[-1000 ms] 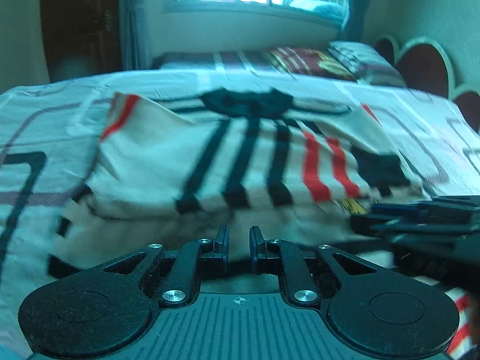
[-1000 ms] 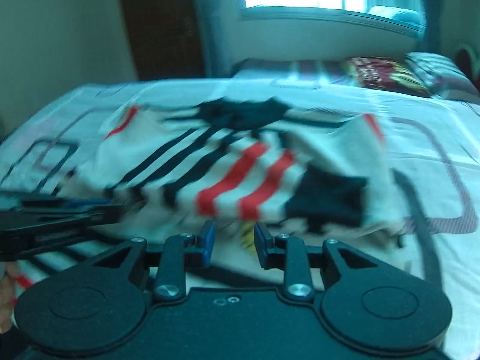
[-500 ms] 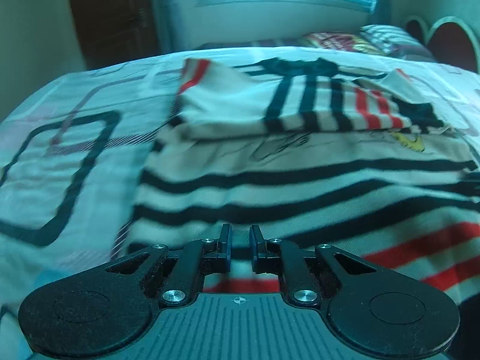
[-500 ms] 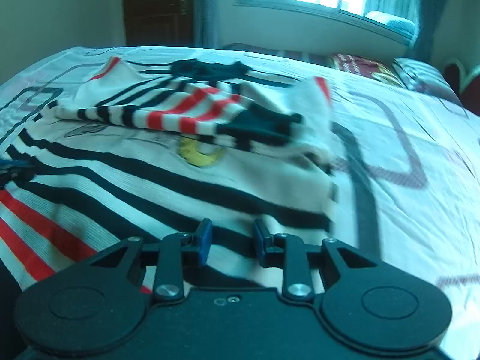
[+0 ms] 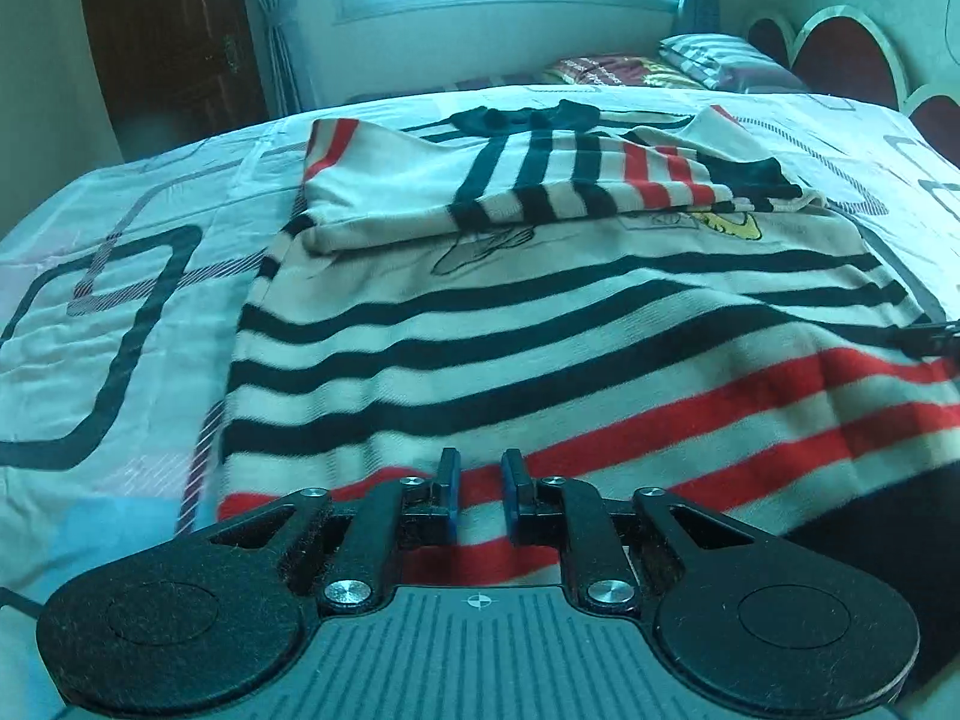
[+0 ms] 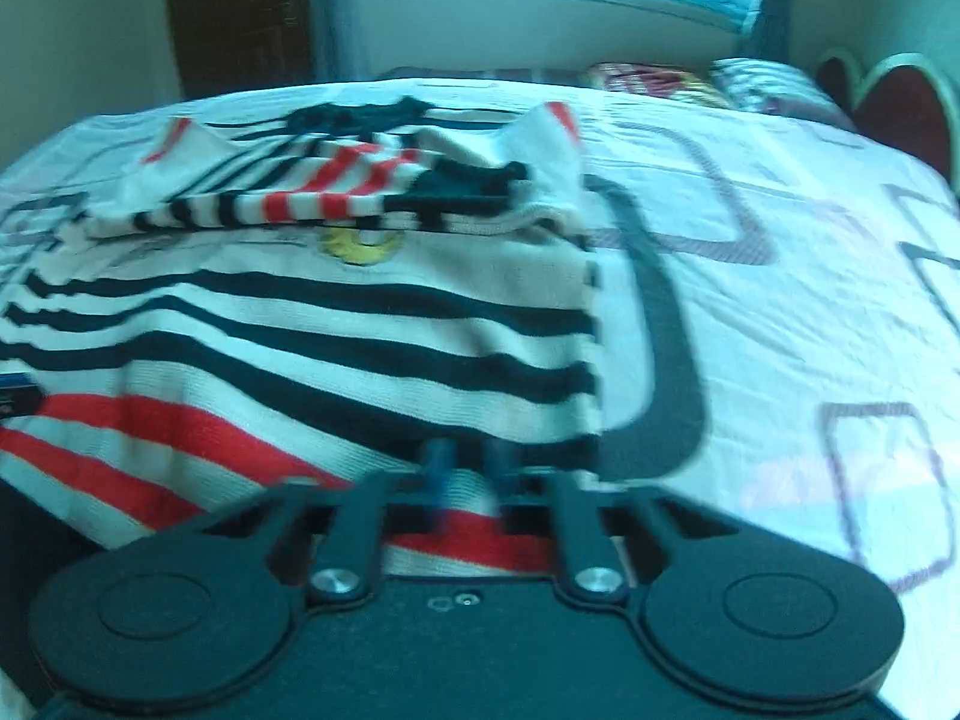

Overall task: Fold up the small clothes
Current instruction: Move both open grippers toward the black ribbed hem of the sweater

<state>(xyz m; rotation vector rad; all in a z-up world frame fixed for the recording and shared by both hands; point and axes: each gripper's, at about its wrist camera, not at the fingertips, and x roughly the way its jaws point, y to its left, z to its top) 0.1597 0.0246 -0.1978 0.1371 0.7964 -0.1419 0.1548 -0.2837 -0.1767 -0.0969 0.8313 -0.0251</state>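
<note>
A cream sweater [image 5: 540, 324] with black and red stripes lies flat on the bed; it also shows in the right wrist view [image 6: 312, 348]. Its sleeves [image 5: 570, 186] are folded across the chest near the black collar. My left gripper [image 5: 480, 486] hovers over the sweater's near hem, left side, jaws slightly apart and empty. My right gripper [image 6: 465, 468] is over the near hem at the sweater's right edge, blurred, jaws slightly apart and empty. The right gripper's tip shows at the right edge of the left wrist view [image 5: 936, 336].
The bed sheet [image 5: 120, 300] is white with dark line patterns. Pillows [image 5: 678, 63] lie at the far end by the window. A dark headboard [image 5: 840, 60] stands at the right. A wooden door [image 5: 168, 42] is at the far left.
Both grippers have pulled back from the folded sleeves toward the sweater's near hem. The sleeves now lie settled across the chest. Both views have lowered.
</note>
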